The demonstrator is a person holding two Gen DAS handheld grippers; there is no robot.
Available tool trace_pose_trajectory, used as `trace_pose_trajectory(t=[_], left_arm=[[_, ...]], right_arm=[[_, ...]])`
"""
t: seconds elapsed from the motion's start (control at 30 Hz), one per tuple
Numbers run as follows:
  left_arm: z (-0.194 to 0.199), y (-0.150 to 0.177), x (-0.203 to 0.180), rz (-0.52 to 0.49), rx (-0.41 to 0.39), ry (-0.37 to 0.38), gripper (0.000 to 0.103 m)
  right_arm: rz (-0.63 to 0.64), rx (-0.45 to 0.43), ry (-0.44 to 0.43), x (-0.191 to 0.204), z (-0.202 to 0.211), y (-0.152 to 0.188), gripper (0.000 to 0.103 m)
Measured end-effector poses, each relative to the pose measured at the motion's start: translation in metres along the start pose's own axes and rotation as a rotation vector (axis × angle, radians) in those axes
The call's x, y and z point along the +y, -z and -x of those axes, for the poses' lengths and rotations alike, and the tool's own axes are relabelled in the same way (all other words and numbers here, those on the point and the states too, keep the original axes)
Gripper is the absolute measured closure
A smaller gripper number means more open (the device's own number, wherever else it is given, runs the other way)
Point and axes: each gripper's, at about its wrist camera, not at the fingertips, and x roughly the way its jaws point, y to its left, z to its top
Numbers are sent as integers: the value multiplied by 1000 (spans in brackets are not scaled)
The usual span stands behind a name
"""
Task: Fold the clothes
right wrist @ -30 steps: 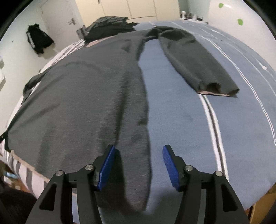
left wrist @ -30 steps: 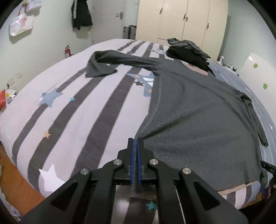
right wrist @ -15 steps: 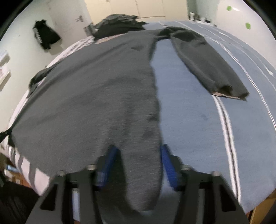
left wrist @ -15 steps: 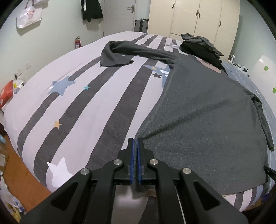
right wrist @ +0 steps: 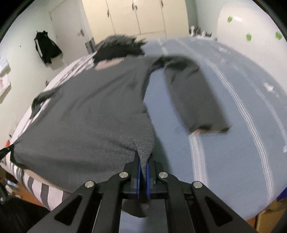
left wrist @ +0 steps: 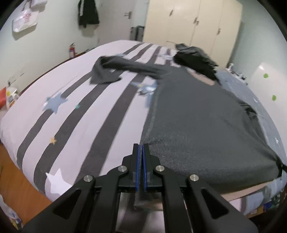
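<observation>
The left gripper [left wrist: 140, 152] had its jaws clamped on the near left corner of the sweater's [left wrist: 197, 121] hem, with a scrap of grey knit hanging below the blue pads. The right gripper [right wrist: 143, 167] had its jaws closed on the near right corner of the same hem, the cloth pinched into a point between the pads and a flap drooping beneath them.

Between the two corners the hem was pulled taut along the near edge of the bed [left wrist: 71, 111]. The sweater lay flat on the bed, its long axis running away from the grippers, hem near and neckline far.

In the right wrist view the right sleeve [right wrist: 193, 96] lay straight on the blue part of the bedding (cuff toward the near side, slightly splayed from the body). In the left wrist view the left sleeve [left wrist: 114, 71] stretched out across the striped cover, its cuff end folded over.

Beyond the neckline sat a dark pile of clothes [left wrist: 195, 57], touching the sweater's far end. Behind it stood the wardrobe [left wrist: 193, 23] and a door [left wrist: 114, 19], with a black jacket [left wrist: 88, 13] hanging on the wall.
</observation>
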Motion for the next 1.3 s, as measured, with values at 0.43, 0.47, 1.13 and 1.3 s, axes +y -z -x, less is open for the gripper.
trace_pose_trajectory(t=[0.43, 0.47, 1.13, 1.3], left_arm=[[-60, 45, 19, -24, 227, -85, 101], [-59, 43, 17, -37, 221, -92, 101], [2, 23, 43, 64, 25, -158, 67], [-11, 14, 15, -8, -2, -98, 67]], right_arm=[[52, 244, 100, -6, -41, 53, 99], [61, 260, 113, -4, -49, 59, 99], [-58, 130, 121, -34, 26, 54, 76], [-42, 66, 65, -16, 14, 38, 76]])
